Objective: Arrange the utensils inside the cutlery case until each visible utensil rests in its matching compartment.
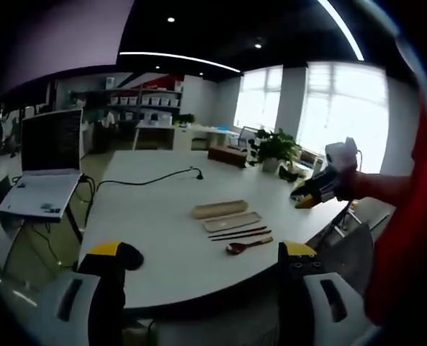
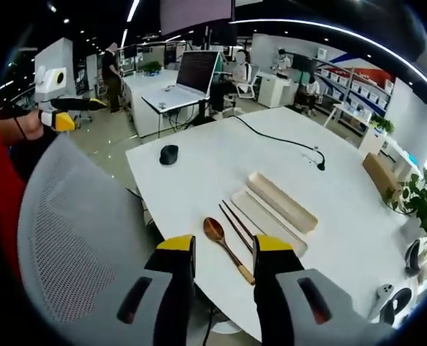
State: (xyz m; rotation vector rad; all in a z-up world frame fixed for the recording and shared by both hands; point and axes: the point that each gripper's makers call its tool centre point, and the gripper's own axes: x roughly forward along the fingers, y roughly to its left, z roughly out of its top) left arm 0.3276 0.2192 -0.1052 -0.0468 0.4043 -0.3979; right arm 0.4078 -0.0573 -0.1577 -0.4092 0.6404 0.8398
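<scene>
Fingers (image 2: 225, 254) of both grippers parted, hovering above spoon (image 2: 227, 248), seemingly empty.

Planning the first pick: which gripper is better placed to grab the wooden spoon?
Right, probably. The right gripper hangs open just above the wooden spoon, while the left gripper views it from farther back across the table.

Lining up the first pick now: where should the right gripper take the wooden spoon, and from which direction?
Grip the wooden spoon mid-handle, coming straight down with the right gripper. It lies flat on the table, its handle slim; the chopsticks lie close alongside, so keep the jaws narrow.
</scene>
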